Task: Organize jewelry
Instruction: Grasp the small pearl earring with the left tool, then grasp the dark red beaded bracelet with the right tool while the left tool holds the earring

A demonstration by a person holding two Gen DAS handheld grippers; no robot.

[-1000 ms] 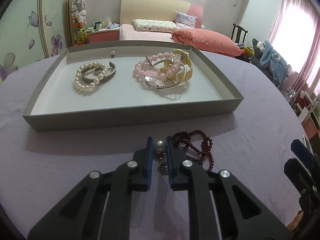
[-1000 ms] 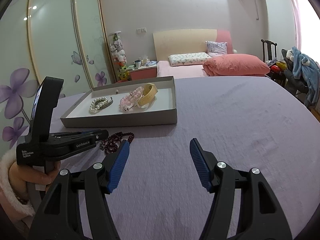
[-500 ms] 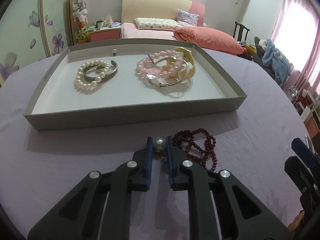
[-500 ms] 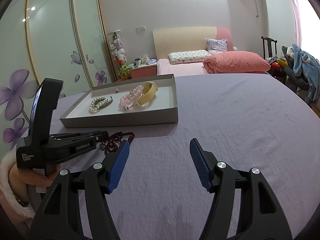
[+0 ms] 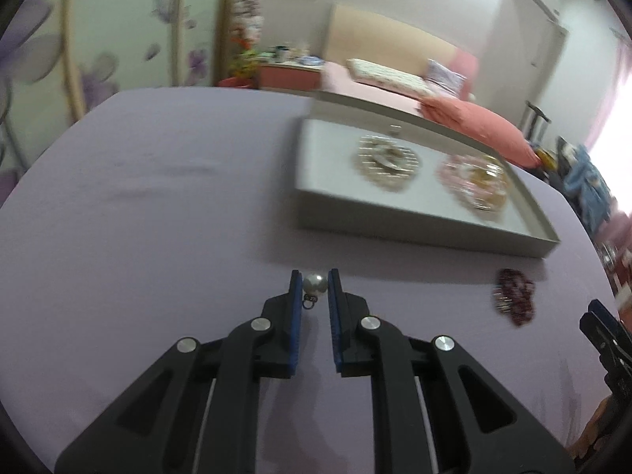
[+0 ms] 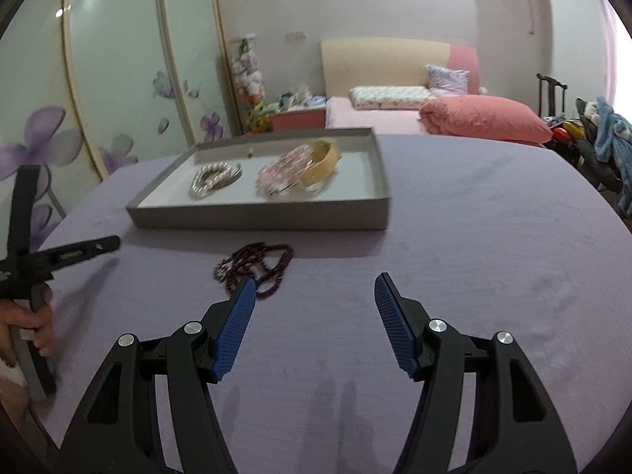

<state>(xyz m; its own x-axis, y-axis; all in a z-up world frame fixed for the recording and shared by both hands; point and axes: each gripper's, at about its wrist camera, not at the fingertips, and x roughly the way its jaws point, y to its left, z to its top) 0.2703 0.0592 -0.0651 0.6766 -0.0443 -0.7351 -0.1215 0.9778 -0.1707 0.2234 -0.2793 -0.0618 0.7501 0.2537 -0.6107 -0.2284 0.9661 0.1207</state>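
My left gripper is shut on a pearl earring, its small metal hook hanging below the bead, above the purple tablecloth to the left of the grey tray. The tray holds a white pearl bracelet and a pink bead bracelet with a yellow bangle. A dark red bead necklace lies on the cloth in front of the tray. My right gripper is open over the cloth just behind the necklace, nothing between its fingers. The left gripper shows at the far left, held by a hand.
The round table is covered in purple cloth. Behind it stand a bed with a coral pillow, a wardrobe with flower-painted doors, and a chair piled with clothes at right.
My left gripper has swung to the left with the pearl earring, away from the dark red necklace; the tray now sits to its right. The right gripper has shifted slightly toward the necklace.
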